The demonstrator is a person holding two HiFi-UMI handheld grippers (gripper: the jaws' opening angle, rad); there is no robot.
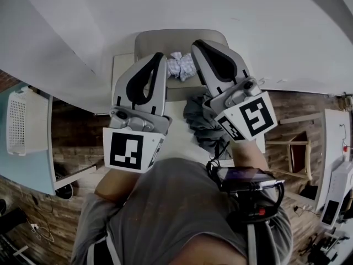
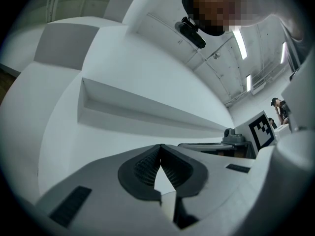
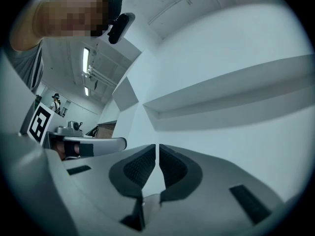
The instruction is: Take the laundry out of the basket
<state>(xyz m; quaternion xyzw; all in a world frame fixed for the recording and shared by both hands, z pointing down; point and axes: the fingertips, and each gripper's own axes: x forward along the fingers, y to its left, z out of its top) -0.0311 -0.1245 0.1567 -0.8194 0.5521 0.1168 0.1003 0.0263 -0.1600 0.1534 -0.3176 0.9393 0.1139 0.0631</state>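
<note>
The person in a grey shirt [image 1: 165,214] is standing right up against the white tabletop [image 1: 175,139], and both arms are reaching forward over it. Past the tabletop's far edge a tan, round-cornered shape [image 1: 160,40] is showing; whether it is a tub or a seat I cannot tell. Off to the left, a white perforated plastic basket [image 1: 19,120] is sitting on a pale blue surface [image 1: 27,173], well apart from both hands.

The left tool [image 1: 158,57] is pointing away from the person. Its own view is showing that tool [image 2: 160,145] clenched, ribbed pads meeting at the tips, with only the white wall behind them. The right tool [image 1: 199,44] is riding beside it. Its own view is showing that tool [image 3: 156,145] clenched too, a hairline slit between the pads and no cloth in it.

Now the laundry: a crumpled dark grey garment [image 1: 199,120] is lying on the tabletop, just beneath the right tool's marker cube [image 1: 251,117]. A smaller bunched white cloth [image 1: 182,66] is resting on the tan shape, showing between the two tools' tips in the head view. Neither tool is touching either piece.
</note>
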